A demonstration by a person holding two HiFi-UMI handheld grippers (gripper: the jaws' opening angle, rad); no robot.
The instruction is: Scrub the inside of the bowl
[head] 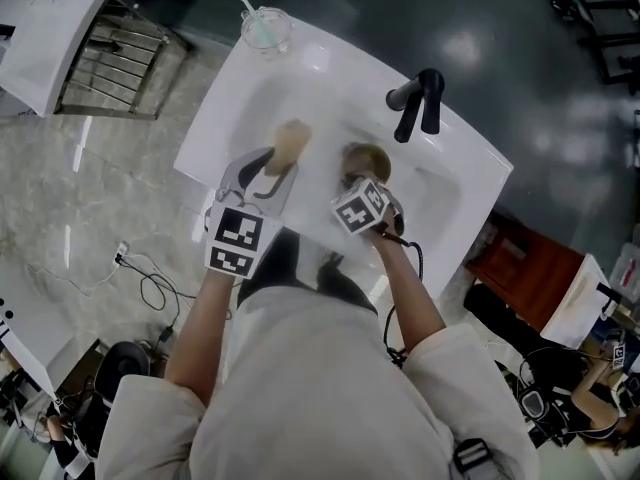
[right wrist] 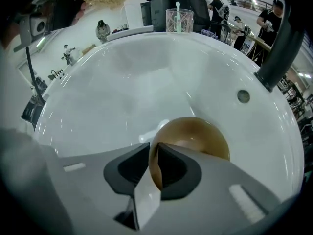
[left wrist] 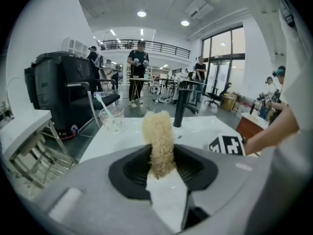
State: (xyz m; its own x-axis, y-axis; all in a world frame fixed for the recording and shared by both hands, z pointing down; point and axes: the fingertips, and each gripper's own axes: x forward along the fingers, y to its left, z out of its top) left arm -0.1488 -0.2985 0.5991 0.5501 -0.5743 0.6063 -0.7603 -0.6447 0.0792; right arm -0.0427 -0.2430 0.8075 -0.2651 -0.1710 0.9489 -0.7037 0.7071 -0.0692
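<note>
**Item 1: brown, translucent, round bowl (right wrist: 195, 133).** It lies in the white ceramic sink basin (right wrist: 122, 92), tipped towards the right gripper (right wrist: 155, 153). That gripper's jaws are clamped on the near rim, with the thin wall pinched between the pads.
- Handling, as judged: light, stiff and thin-walled. It is probably slick against the glossy basin, so it is likely to skate or spin under scrubbing pressure.
- Best hold: the rim, as it is gripped now, with the bowl's base braced against the basin. A pinch at a single point could let the bowl pivot.
- Fragility: cannot be told. The material looks like plastic or glass.

**Item 2: tan, coarse, fibrous scrubbing pad (left wrist: 159, 141).** It stands upright out of the left gripper (left wrist: 161, 165), whose jaws grasp its lower end. In the head view it hovers above the basin, just beside the bowl and not inside it.
- Handling, as judged: soft, springy and very light. It will bend when pressed, so a hold low on the pad leaves a free tip to sweep the bowl's inner curve.

**Nearby fittings:**
- black faucet (head: 415, 103) at the basin's far edge
- clear plastic cup (head: 265, 28) holding a pale green toothbrush, on the far corner

**Status:** scrubbing not yet begun, by appearance.
</note>
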